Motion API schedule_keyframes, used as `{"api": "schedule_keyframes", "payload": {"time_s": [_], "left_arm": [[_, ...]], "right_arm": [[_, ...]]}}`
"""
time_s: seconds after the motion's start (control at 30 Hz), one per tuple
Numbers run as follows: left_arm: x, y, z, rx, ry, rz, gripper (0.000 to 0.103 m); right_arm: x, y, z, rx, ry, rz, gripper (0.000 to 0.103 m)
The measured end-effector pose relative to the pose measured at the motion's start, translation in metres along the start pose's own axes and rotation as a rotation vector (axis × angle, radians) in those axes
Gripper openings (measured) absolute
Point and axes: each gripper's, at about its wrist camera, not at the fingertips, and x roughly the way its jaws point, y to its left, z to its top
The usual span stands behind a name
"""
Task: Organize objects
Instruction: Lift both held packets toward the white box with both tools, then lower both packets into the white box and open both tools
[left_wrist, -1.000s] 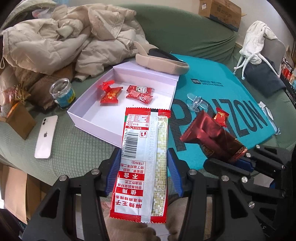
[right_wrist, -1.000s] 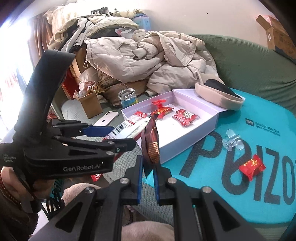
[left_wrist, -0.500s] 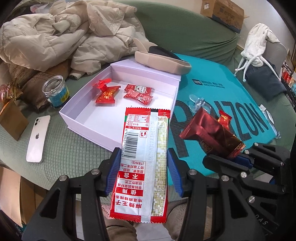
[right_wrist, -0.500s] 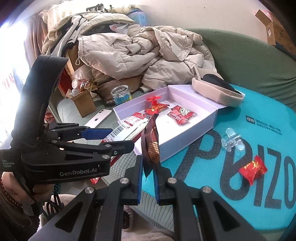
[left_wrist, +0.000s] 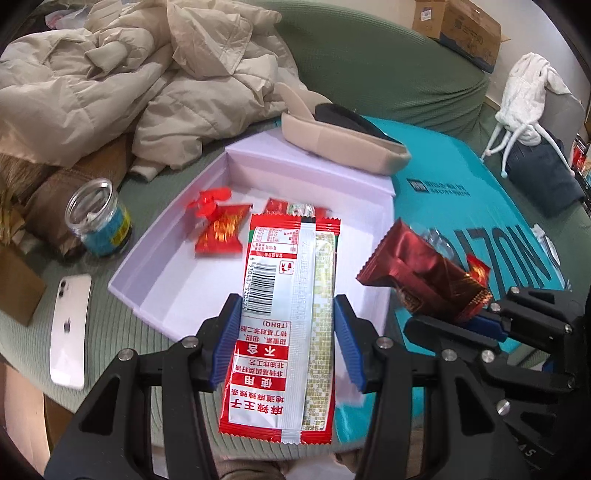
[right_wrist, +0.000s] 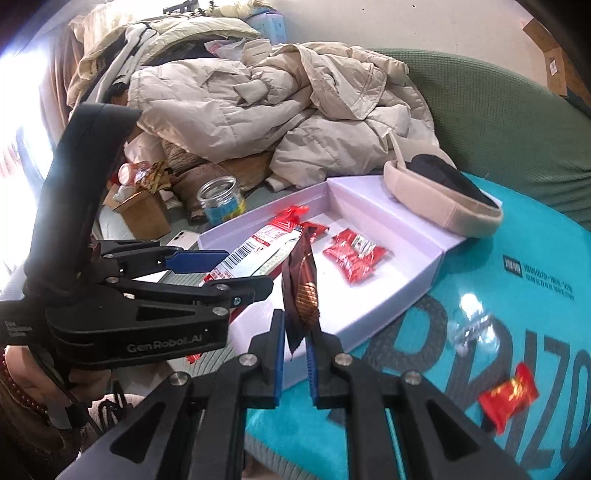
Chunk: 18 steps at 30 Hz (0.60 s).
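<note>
**Two snack packets held over the open box**

The left gripper (left_wrist: 282, 345) has its blue pads closed against the long edges of a red-and-white packet (left_wrist: 286, 314), a flat sachet with a barcode, held lengthwise so that its far end reaches over the near wall of the pale box (left_wrist: 155, 254); the right gripper (right_wrist: 295, 350) is nearly closed, its jaws pinching the lower end of a dark red wrapper (right_wrist: 301, 288) that stands upright on edge above the box's near side; seen from the left camera, that same wrapper (left_wrist: 421, 273) pokes out at a slant from the right gripper (left_wrist: 480, 321).

Inside the box already lie a red candy (left_wrist: 219, 229) and a small red packet (right_wrist: 352, 254); another red candy (right_wrist: 508, 395) and a clear clip (right_wrist: 472, 325) rest on the teal bag (right_wrist: 535, 314), well apart from the box; a glass jar (left_wrist: 98, 218) and a white phone (left_wrist: 70, 325) sit on the green sofa (left_wrist: 369, 74) to the left of the box.

Both packets look light, thin and floppy, with slick film that could slide between pads; the flat sachet is best gripped across its width near the middle, as now, since an end hold would let it droop; the crinkled wrapper holds best at its sealed end; neither seems fragile, though a hard squeeze could crush what is inside.
</note>
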Motion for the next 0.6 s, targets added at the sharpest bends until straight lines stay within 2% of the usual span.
{"api": "schedule_keyframes", "payload": {"time_s": [0.1,0.2,0.3,0.6], "left_arm": [[0.011,0.004,0.016,-0.017,-0.02,0.059,0.048],[0.023,0.01,0.031,-0.045,-0.02,0.061,0.048],[0.035,0.015,0.043,-0.047,-0.015,0.103,0.048],[0.067,0.024,0.069,-0.02,0.006,0.101,0.048]], "right_arm": [[0.01,-0.007,0.013,0.009,0.003,-0.02,0.01],[0.019,-0.014,0.023,-0.002,0.018,-0.029,0.01],[0.027,-0.021,0.033,-0.011,0.018,-0.048,0.01],[0.062,-0.041,0.063,0.015,0.035,-0.031,0.01]]}}
